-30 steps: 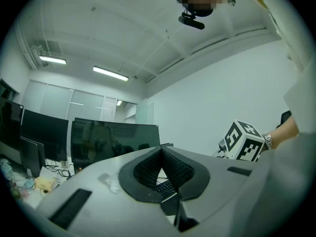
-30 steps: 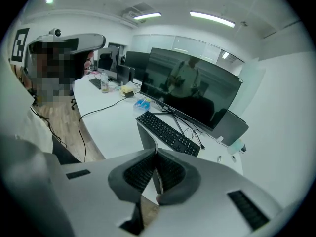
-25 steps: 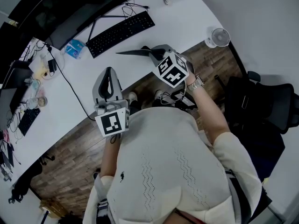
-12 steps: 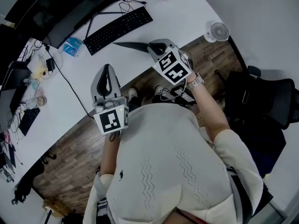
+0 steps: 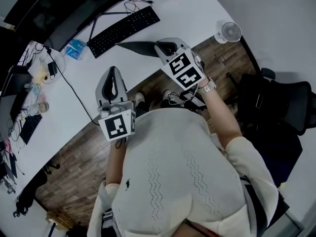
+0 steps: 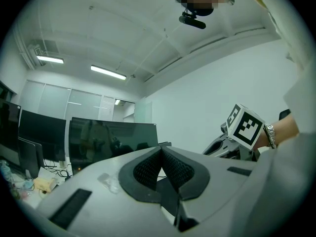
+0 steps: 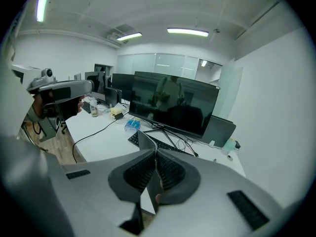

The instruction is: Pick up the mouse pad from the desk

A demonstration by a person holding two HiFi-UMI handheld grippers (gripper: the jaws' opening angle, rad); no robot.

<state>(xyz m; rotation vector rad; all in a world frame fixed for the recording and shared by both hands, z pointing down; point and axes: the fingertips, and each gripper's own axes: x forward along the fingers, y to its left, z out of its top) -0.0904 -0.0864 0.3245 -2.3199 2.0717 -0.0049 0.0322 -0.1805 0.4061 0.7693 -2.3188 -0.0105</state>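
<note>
Only the right gripper view shows the right hand-held gripper clamped on the mouse pad, which from overhead juts toward 9 o'clock over the surface; the left hand-held gripper is closed and empty.

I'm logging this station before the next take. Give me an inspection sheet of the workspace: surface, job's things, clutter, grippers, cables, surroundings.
Surface: white desk with a curved front edge.
Job's things: dark mouse pad, a thin sheet clamped at one end, seemingly clear of the desk.
Clutter: black keyboard; blue packet; small items at the desk's left end, too small to name.
Grippers: right gripper shut on the mouse pad; left gripper shut, nothing between its jaws.
Cables: black cable crossing the desk to its front edge; loose tangle behind the keyboard.
Surroundings: dark monitor; white fan; black chair; wooden floor.
</note>
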